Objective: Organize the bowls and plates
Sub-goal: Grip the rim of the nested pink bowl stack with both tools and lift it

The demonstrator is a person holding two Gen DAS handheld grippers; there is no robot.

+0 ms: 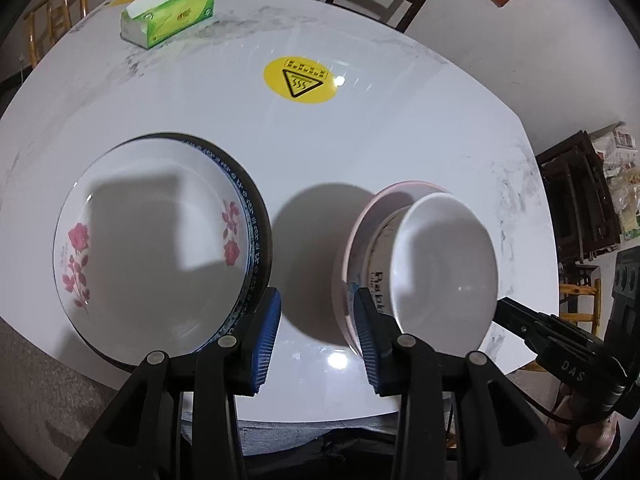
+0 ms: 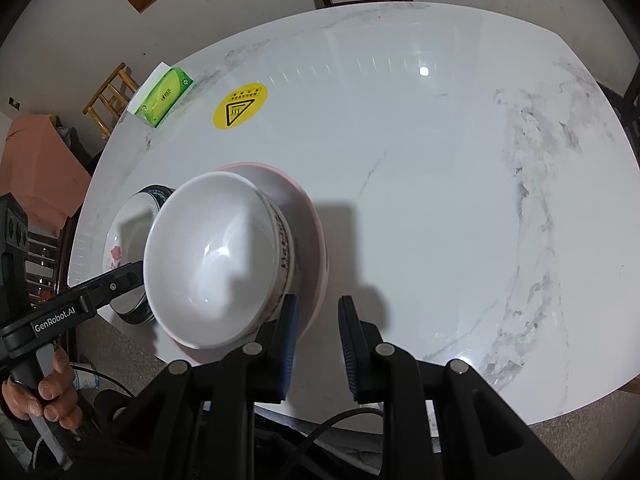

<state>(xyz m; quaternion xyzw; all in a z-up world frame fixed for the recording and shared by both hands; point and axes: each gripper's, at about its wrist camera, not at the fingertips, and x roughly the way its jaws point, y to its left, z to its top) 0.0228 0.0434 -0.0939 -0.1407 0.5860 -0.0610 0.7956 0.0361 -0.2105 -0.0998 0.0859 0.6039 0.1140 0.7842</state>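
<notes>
Landmark: yellow warning sticker (image 1: pixel 299 79) on the white marble table (image 1: pixel 360 140).

Nearer the cameras than the sticker, two stacks sit on the table. Toward the left gripper's side: a rose-patterned plate (image 1: pixel 156 248) lying in a blue-rimmed plate (image 1: pixel 253 240), which lies in turn on a dark plate (image 1: pixel 267 236); only the edges of the lower two show. Toward the right gripper's side, apart from the plate stack with bare tabletop between: a plain white bowl (image 1: pixel 444 264) nested in a lettered bowl (image 1: pixel 378 260), both standing on a pink plate (image 1: pixel 360 224). In the right wrist view the same white bowl (image 2: pixel 208 260) tops the pink plate (image 2: pixel 308 216), and the rose plate (image 2: pixel 124 232) shows partly behind it.

Left gripper (image 1: pixel 318 344): jaws apart, nothing between them, hovering over the bare strip between the two stacks. Its blue pads (image 1: pixel 267 340) sit just beside the plate stack's rim on one side and the lettered bowl on the other; contact cannot be told.

Right gripper (image 2: pixel 318 344): jaws apart, empty, at the near edge of the pink plate; its left pad (image 2: pixel 289 336) is close against the bowl stack, contact not clear.

Beyond the sticker, near the table's far edge: green tissue box (image 1: pixel 170 14).
</notes>
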